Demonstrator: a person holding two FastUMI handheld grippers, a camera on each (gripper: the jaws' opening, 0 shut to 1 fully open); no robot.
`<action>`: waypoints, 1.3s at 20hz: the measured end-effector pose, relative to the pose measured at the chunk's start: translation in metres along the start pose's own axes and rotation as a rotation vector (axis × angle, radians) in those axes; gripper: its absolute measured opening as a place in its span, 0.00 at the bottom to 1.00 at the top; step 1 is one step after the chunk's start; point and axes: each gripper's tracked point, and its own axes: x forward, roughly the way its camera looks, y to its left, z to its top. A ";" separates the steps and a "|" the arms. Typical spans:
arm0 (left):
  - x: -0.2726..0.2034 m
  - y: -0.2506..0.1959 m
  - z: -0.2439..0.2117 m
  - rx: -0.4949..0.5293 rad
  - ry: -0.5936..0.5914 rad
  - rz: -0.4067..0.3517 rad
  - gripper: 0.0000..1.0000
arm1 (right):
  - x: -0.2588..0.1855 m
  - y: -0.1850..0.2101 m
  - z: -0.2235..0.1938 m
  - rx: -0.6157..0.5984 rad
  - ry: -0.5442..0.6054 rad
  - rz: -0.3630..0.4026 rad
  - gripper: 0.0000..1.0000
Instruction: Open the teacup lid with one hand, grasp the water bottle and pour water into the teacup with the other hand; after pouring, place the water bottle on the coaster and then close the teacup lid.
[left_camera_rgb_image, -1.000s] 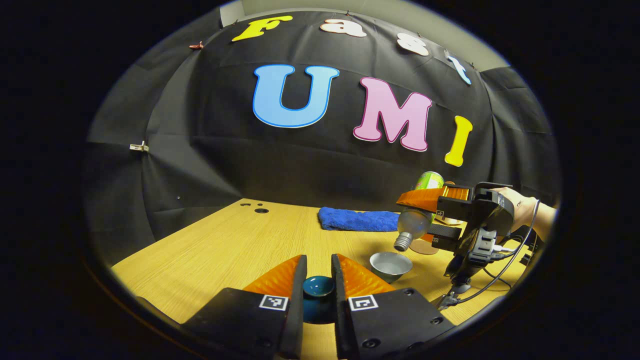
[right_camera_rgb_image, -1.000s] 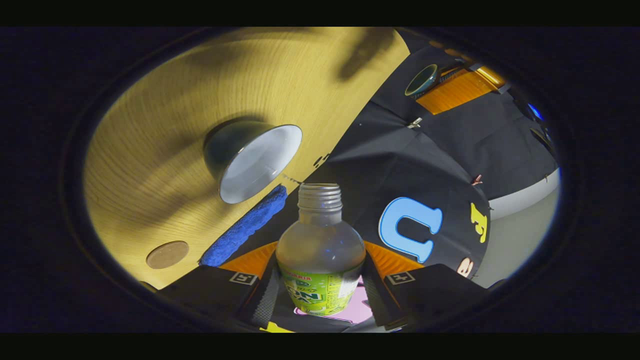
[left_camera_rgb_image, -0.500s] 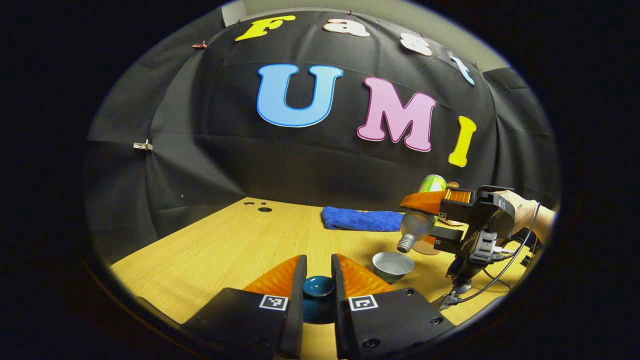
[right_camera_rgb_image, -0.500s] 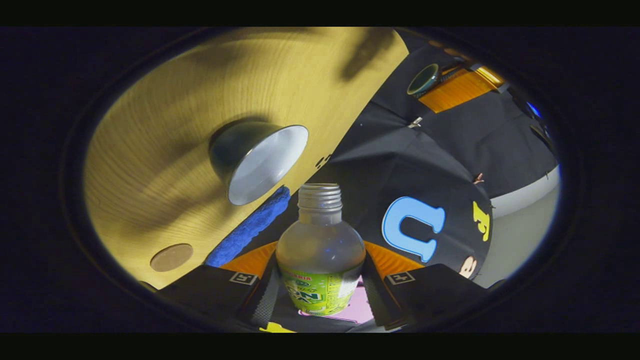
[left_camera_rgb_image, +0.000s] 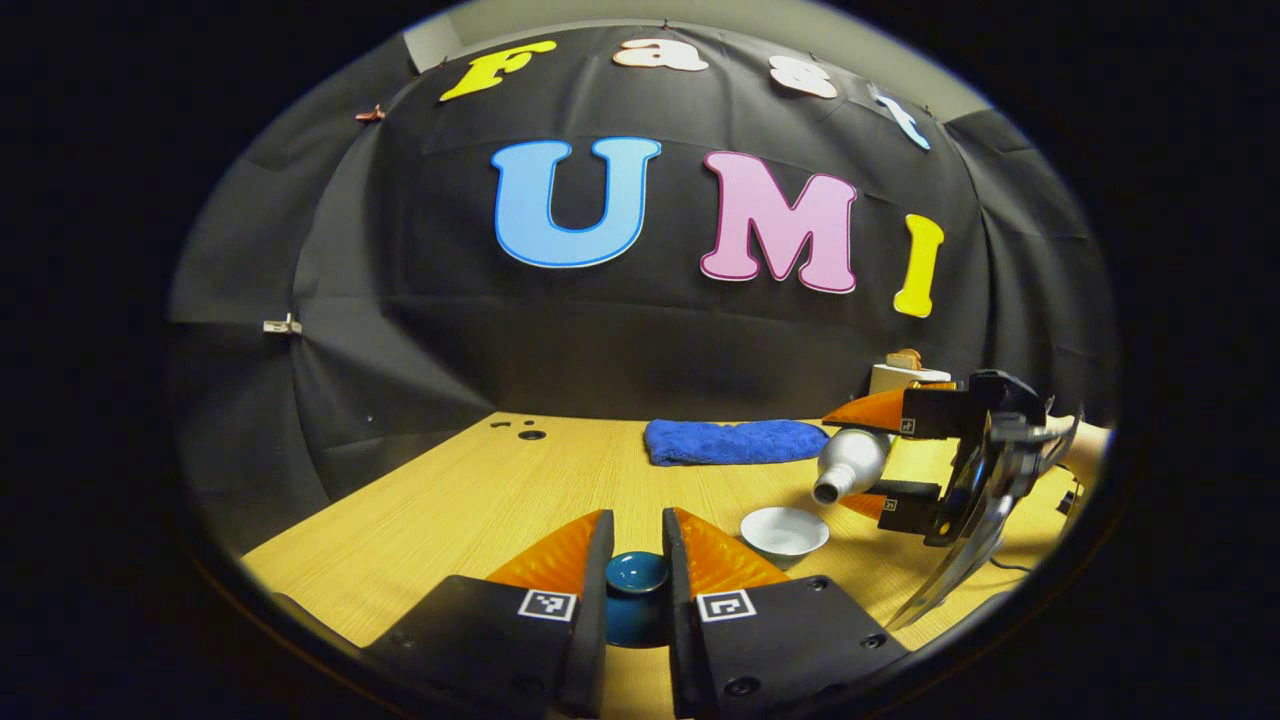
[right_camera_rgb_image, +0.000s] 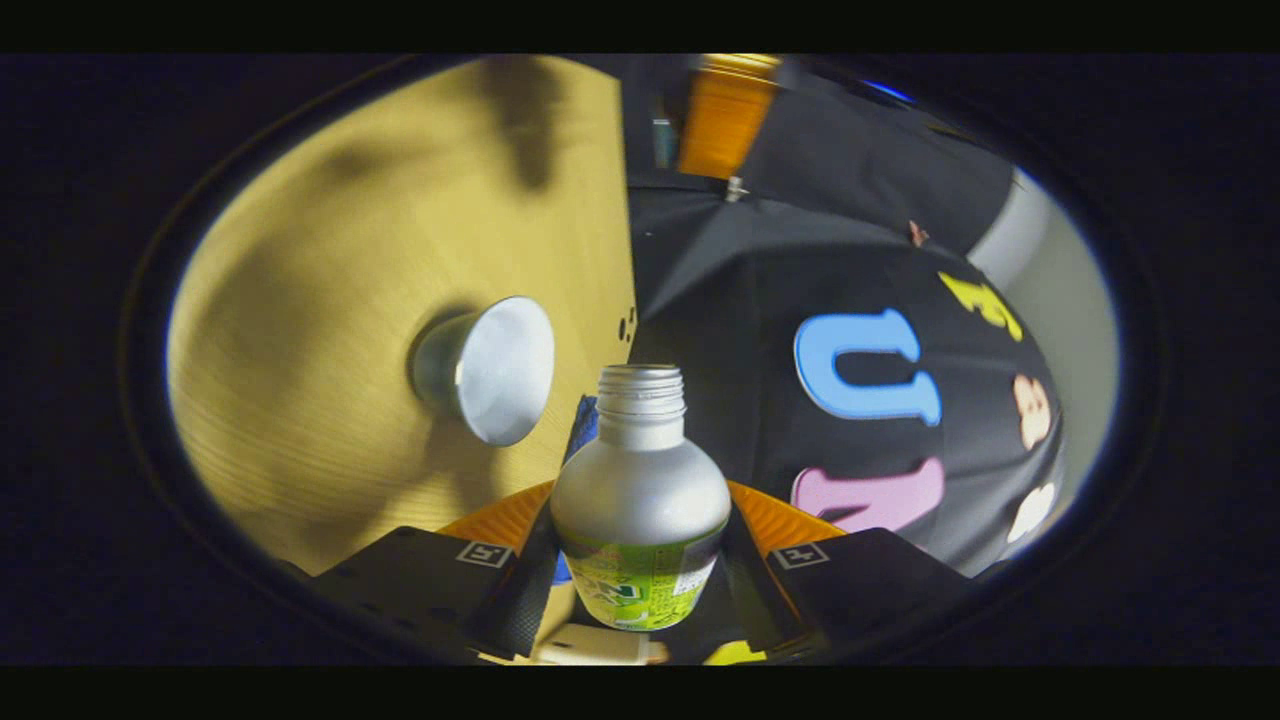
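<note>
Gripping the dark blue teacup lid (left_camera_rgb_image: 636, 575), the left gripper (left_camera_rgb_image: 636, 560) has its 2 orange fingers (left_camera_rgb_image: 560, 550) pressed against the lid's sides, holding it just above the wooden table (left_camera_rgb_image: 480, 500), rim up, glossy hollow showing. Its black finger mounts with square markers sit at the bottom of the left gripper view.

To the right of that lid, the open teacup (left_camera_rgb_image: 784, 530) stands on the table, pale inside, uncovered. Just above and to the right of the cup, the right gripper (left_camera_rgb_image: 880, 455) clamps the water bottle (left_camera_rgb_image: 850, 462) between an upper and a lower orange finger. The bottle lies nearly level, tilted slightly down, its uncapped mouth near the cup's rim but apart from it. A hand (left_camera_rgb_image: 1085, 450) holds that gripper at the edge of the view.

In the right gripper view, the right gripper (right_camera_rgb_image: 640, 560) closes on the water bottle (right_camera_rgb_image: 640, 500) at its shoulder, both orange fingers (right_camera_rgb_image: 770, 520) tight on the silver body with the green label below. The threaded mouth points forward, open. The teacup (right_camera_rgb_image: 495, 368) appears to the left of the bottle's neck, its opening turned toward the camera, standing on the table (right_camera_rgb_image: 330, 300).

Behind the cup, a folded blue towel (left_camera_rgb_image: 735, 440) lies near the table's back edge, and a small pale box (left_camera_rgb_image: 905, 375) stands beyond the right gripper. I cannot make out the coaster.
</note>
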 end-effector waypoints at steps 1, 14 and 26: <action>0.000 -0.006 0.001 0.001 0.001 -0.010 0.30 | 0.000 -0.002 -0.009 0.118 0.012 0.007 0.78; -0.006 -0.058 0.018 0.056 -0.040 -0.090 0.32 | -0.040 -0.066 -0.075 1.287 0.078 -0.131 0.78; 0.001 -0.065 0.003 -0.002 -0.002 -0.101 0.32 | -0.006 -0.073 -0.123 1.523 0.062 -0.298 0.78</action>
